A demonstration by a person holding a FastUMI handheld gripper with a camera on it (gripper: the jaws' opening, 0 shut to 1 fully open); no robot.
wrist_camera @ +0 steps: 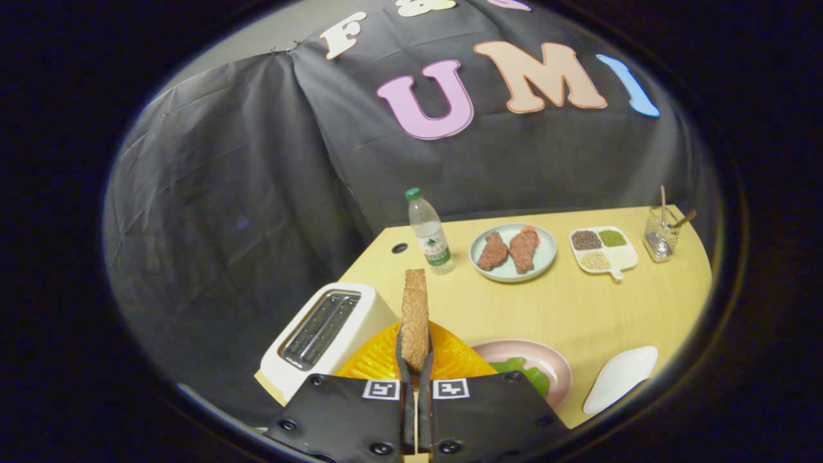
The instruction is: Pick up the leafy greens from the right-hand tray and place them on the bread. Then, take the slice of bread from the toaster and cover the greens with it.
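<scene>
Claw — clamped narrow on upright bread slice, edge-on for carrying — toaster at 10 o'clock, orange plate below.

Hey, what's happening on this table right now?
The hand-held gripper is shut on a slice of bread, holding it edge-on above the orange plate, beside the toaster. Greens lie on the pink plate to the right. Further back stand a bottle and a plate of meat.
</scene>
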